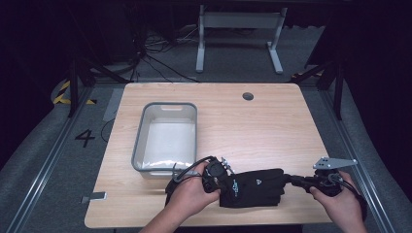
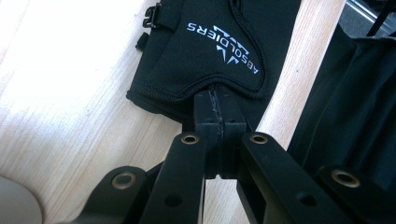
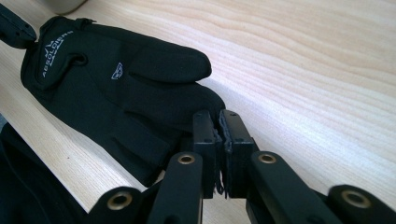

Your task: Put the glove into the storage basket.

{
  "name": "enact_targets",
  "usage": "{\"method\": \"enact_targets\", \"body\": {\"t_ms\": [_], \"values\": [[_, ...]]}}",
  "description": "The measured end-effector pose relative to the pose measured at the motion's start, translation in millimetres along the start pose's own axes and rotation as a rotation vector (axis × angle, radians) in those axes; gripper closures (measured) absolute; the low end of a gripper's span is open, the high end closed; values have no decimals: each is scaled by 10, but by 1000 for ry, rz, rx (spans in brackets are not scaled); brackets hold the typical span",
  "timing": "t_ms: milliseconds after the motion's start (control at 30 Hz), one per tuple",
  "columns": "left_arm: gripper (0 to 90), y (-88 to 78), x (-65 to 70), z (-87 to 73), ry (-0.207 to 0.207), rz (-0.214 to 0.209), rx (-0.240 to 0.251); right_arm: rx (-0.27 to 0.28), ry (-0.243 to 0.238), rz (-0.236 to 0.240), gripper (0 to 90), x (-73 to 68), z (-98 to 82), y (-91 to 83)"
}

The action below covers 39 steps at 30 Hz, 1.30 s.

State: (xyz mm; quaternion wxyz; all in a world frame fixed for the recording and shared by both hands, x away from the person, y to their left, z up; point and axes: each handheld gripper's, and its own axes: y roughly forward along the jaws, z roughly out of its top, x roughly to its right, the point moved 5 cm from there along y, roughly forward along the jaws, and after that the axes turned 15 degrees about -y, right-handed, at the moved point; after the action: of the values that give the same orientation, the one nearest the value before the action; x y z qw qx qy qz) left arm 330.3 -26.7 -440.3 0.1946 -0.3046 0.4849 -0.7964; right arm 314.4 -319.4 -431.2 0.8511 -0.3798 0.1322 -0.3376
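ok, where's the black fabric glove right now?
In the high view the black fabric glove lies flat near the wooden table's front edge, just right of the grey plastic bin, pinched at its cuff by the left gripper and at a fingertip by the right gripper.

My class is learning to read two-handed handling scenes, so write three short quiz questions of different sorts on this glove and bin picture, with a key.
1. True or false: the black glove lies inside the grey bin.
2. Which end of the glove does the left gripper pinch? A) fingertip end B) cuff end, by the white lettering C) the thumb
3. In a few words: what does the right gripper hold, and where does the glove rest?

Key
1. False: it lies on the wooden table, in front of the bin.
2. B
3. Shut on the glove's fingertip end; the glove lies near the table's front edge, stretched between both grippers.
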Motion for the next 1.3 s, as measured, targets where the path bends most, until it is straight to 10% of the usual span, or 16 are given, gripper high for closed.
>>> {"method": "enact_targets", "body": {"t_ms": [733, 1300], "values": [[808, 213, -108, -3, -22, 24, -46, -53, 45, 15, 775, 138, -154, 255], [583, -11, -8, 112, -21, -19, 65, 18, 56, -53, 716, 299, -155, 112]]}}
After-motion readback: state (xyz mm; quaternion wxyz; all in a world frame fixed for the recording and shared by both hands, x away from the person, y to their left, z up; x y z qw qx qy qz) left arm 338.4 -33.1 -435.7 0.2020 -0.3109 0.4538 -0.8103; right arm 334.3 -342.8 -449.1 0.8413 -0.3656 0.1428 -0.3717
